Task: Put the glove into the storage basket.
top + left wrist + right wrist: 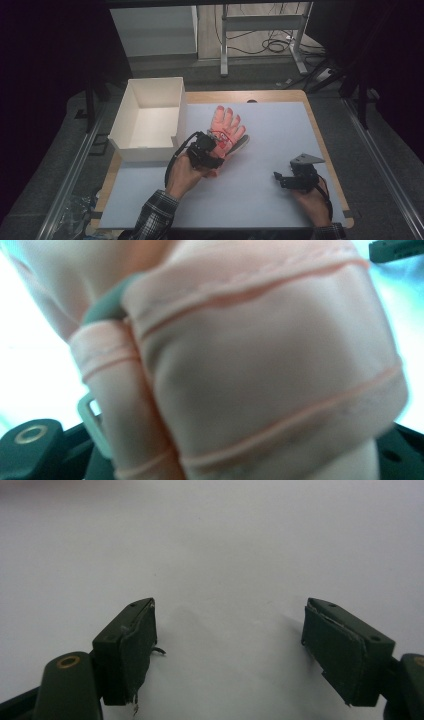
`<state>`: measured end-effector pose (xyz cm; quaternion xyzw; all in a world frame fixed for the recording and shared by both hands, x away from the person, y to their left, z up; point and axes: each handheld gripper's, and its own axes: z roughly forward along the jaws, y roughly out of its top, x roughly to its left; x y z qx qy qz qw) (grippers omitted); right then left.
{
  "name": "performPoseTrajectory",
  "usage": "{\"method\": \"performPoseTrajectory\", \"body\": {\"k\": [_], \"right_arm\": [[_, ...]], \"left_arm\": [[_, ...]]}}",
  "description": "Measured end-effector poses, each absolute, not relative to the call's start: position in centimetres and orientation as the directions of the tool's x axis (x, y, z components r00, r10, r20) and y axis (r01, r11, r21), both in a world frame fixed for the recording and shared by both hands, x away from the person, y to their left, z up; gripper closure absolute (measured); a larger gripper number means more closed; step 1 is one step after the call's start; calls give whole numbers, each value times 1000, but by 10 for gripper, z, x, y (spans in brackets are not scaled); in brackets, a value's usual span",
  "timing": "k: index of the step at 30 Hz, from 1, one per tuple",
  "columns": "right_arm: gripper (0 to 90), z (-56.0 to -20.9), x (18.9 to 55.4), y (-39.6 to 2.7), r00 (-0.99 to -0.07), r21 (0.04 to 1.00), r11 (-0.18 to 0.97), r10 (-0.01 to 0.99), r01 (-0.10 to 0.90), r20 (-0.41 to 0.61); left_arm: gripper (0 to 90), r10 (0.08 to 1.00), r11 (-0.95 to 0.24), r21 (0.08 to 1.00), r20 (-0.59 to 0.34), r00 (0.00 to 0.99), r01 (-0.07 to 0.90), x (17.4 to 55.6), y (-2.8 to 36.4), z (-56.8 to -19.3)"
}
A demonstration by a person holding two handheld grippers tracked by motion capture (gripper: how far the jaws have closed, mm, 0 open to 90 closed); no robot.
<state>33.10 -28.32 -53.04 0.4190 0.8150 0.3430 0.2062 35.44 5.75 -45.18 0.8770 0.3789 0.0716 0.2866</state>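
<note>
The left gripper [214,144] grips the pink glove [227,125] by its cuff (right gripper [281,178] wide, idle), seemingly to carry it to the white box [150,120].

The high view is dim at its edges, with dark surroundings; the pale table [260,165] is evenly lit from above and shows soft shadows. In the left gripper view the pink glove [260,365] is close and blurred, with white glare blown out at both sides. The right gripper view is sharper near its jaws, with faint shadows and a hazy far surface.
</note>
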Motion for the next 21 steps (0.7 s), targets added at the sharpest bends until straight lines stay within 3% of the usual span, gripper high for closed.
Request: {"method": "performPoseTrajectory", "body": {"k": [21], "right_arm": [[224,-531,331,-283,-563,732,412,825,542,-47]], "left_arm": [[515,729,-536,558,-74,681,634,380,70,-410]]}}
